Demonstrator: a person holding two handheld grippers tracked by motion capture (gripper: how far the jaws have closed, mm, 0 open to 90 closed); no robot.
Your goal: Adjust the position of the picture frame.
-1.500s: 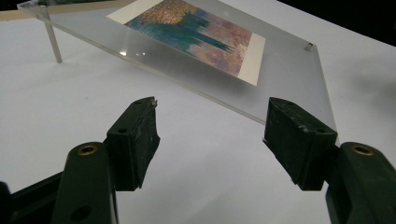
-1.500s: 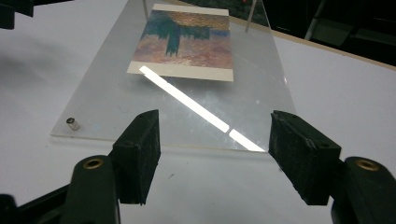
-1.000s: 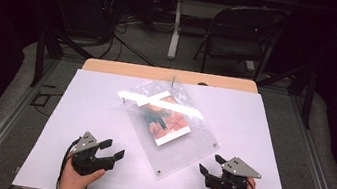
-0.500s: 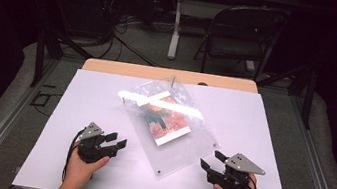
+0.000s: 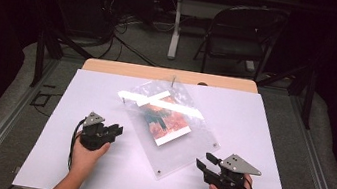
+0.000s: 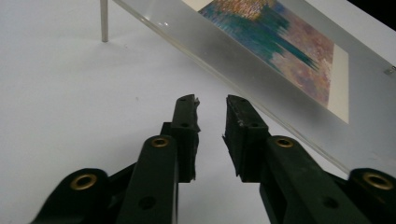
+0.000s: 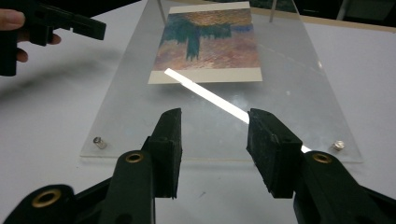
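Observation:
A clear acrylic frame point(image 5: 184, 145) holding a colourful picture point(image 5: 165, 119) lies skewed on the white table point(image 5: 262, 129), raised on small metal posts point(image 6: 104, 21). My left gripper point(image 5: 117, 129) is just left of the frame's left edge, pointing at it; in the left gripper view the frame's edge point(image 6: 243, 60) runs right in front of the jaws. The left gripper point(image 6: 210, 100) has just been closing to a narrow gap with nothing in it. My right gripper point(image 5: 203, 161) faces the frame's near corner point(image 7: 224, 144). The right gripper point(image 7: 215, 121) has also been closing and holds nothing.
Small metal screws point(image 7: 98, 142) mark the frame's near corners. A wooden strip point(image 5: 169, 75) borders the table's far side. Beyond it are a folding chair point(image 5: 238, 34) and floor cables point(image 5: 128, 43). Bare white tabletop surrounds both hands.
The left hand has moved forward, closer to the frame's left edge, and its jaws have narrowed. The right gripper's jaws have narrowed too, with that hand nearly still.

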